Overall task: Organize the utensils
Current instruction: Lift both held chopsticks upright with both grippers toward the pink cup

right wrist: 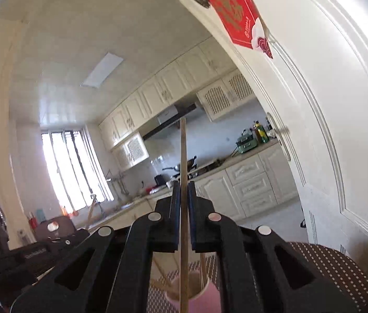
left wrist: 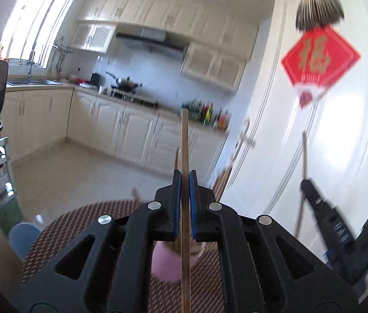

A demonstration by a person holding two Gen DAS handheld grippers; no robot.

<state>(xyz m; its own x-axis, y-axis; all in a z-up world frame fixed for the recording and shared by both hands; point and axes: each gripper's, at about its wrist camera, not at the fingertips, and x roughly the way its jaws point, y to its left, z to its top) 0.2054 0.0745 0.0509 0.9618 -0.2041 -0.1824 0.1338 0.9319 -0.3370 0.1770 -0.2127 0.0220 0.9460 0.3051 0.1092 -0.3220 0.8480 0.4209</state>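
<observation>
One chopstick (left wrist: 185, 140) is clamped in the left gripper (left wrist: 184, 182) and another (right wrist: 183, 151) in the right gripper (right wrist: 184, 193), both above the cup (right wrist: 197, 297), where several are already stowed; insertion is judged outstanding.

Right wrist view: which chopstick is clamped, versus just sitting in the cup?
The upright chopstick pinched in the right gripper. The loose chopsticks lean inside the pink cup, free of the pads.

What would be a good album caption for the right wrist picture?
Right gripper clamps an upright chopstick above a pink cup on the woven mat, kitchen behind.
</observation>
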